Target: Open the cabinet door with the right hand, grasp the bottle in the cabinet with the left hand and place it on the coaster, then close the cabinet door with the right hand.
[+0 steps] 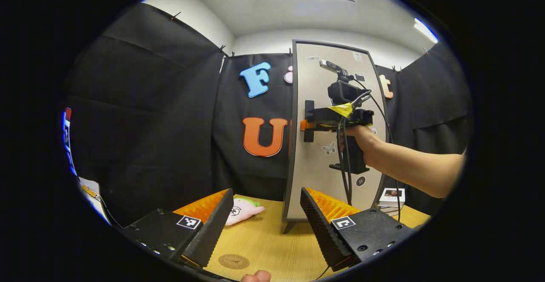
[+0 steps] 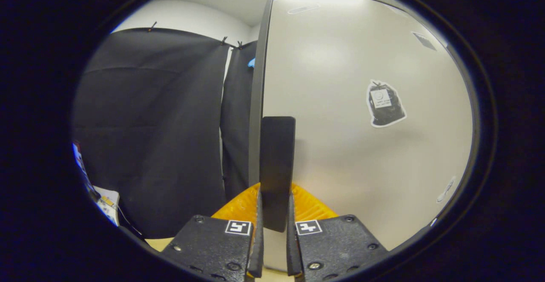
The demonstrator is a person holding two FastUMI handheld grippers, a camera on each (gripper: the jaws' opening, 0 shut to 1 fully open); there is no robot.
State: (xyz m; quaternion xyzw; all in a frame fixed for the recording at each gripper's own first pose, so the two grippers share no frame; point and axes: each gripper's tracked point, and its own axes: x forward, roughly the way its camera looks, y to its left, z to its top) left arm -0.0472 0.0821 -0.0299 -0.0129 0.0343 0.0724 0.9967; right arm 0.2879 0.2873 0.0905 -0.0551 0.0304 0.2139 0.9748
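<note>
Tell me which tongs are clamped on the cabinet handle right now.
The right tongs: both fingers pinch the black door handle. The left tongs hang open over the wooden table, holding nothing.

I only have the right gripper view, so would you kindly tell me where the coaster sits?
Observer: The coaster lies flat on the wooden table, near the left tool, in front of the cabinet.
Operator: Is the left tool holding anything?
Observer: No, its fingers stand wide apart with nothing between them.
Operator: Anything else on the table?
Observer: A pink plush toy lies left of the cabinet door, whose handle your right tool grips.
</note>
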